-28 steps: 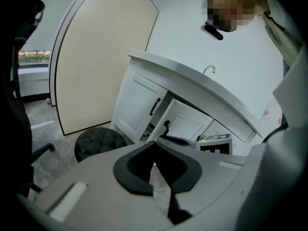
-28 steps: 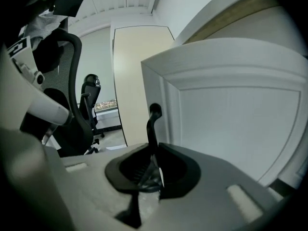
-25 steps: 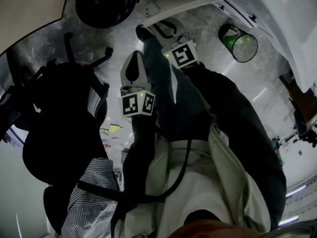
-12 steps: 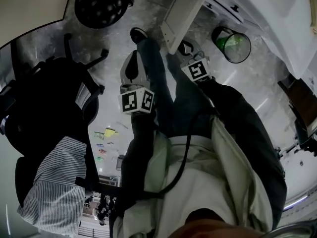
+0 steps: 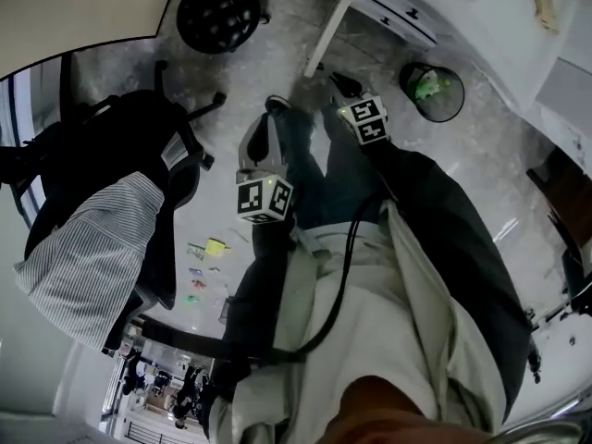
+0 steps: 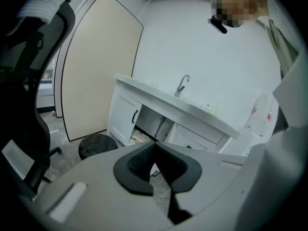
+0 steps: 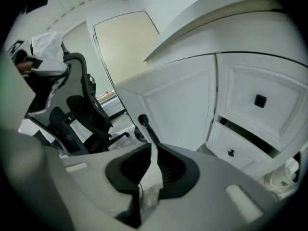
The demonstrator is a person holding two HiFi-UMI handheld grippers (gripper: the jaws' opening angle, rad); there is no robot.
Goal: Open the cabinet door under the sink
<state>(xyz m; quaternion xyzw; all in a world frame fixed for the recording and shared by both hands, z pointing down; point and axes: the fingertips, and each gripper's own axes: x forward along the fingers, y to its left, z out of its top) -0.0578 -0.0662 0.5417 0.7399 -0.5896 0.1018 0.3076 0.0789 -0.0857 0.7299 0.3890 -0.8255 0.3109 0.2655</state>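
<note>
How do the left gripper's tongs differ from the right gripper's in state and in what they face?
The left gripper has its tongs touching at the tips; the right gripper has them a narrow gap apart. The left gripper faces the sink unit from well back; the right gripper is close to the open cabinet door, its black handle just ahead of the tips. Both hold nothing.
</note>
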